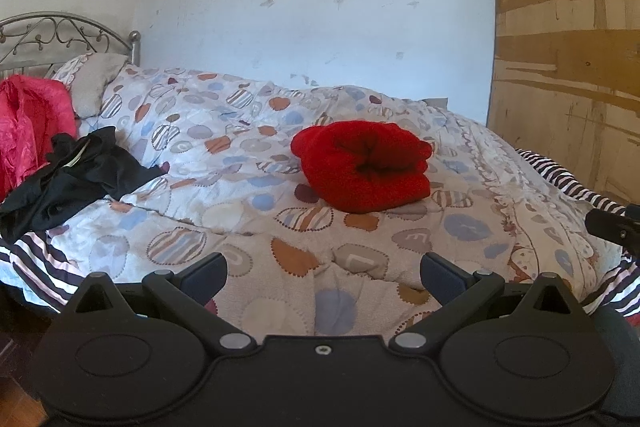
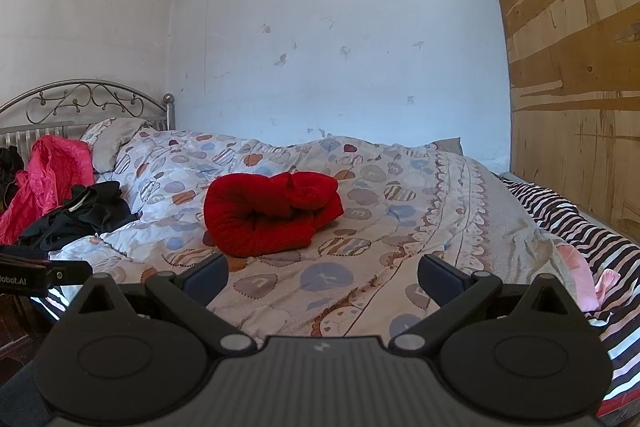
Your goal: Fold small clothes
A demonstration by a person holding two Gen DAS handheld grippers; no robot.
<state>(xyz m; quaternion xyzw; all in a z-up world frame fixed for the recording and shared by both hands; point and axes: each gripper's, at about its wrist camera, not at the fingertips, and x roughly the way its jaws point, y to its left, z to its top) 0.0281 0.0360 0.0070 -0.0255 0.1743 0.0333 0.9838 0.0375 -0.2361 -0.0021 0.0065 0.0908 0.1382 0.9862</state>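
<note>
Both tools hang over the near edge of the bed [image 1: 280, 267], the left tool [image 1: 324, 277] and right tool [image 2: 323, 277] each spread wide and holding nothing. The red garment [image 1: 362, 167] lies bundled ahead, well apart from either. It looks folded, so the next piece is probably the black garment [image 1: 76, 171], far left of both tools; reaching it calls for a leftward swing. The pink cloth [image 1: 28, 123] beyond is cut off.

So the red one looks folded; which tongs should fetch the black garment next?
Left, probably. The black garment lies crumpled at the bed's left side, nearer the open left tongs. The open right tongs face the red bundle, further right.
</note>
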